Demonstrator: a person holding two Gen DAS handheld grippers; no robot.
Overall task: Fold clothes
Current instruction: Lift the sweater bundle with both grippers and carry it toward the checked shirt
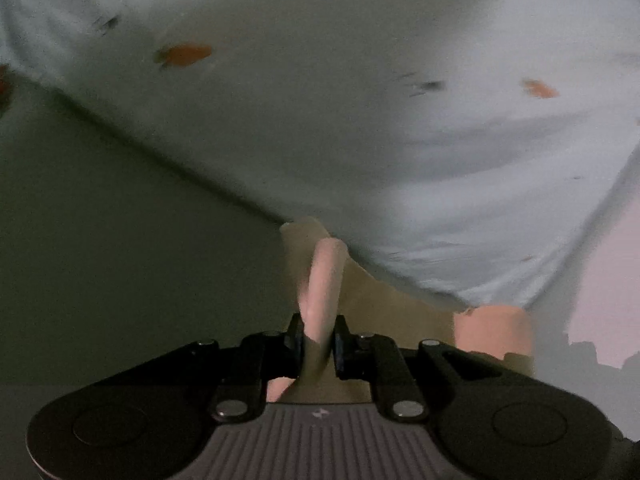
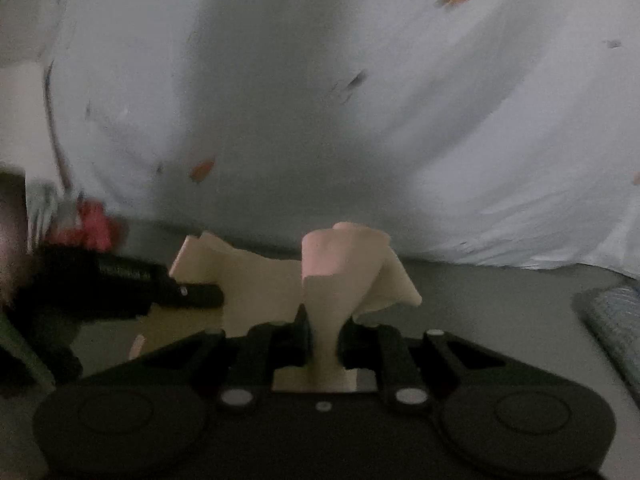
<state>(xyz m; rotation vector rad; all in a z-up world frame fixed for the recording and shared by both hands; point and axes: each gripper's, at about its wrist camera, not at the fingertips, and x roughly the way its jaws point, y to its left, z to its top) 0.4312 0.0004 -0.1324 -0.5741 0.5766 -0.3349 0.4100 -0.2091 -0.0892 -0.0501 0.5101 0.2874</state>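
A white garment [image 1: 340, 112] with small orange and dark prints fills most of both views and hangs or drapes ahead; it also shows in the right wrist view [image 2: 320, 100]. Its lower edge carries a peach and cream band. My left gripper [image 1: 319, 340] is shut on a fold of that peach edge [image 1: 324, 280]. My right gripper [image 2: 323, 340] is shut on the peach and cream edge [image 2: 344, 256] too. The left gripper shows as a dark shape at the left of the right wrist view [image 2: 120, 280]. Both views are blurred.
A grey table surface [image 2: 500, 312] lies under the garment. A bluish textured cloth [image 2: 616, 320] lies at the right edge. Something red [image 2: 92, 228] sits at the left beyond the other gripper. A dark green-grey surface [image 1: 100, 240] is at the left.
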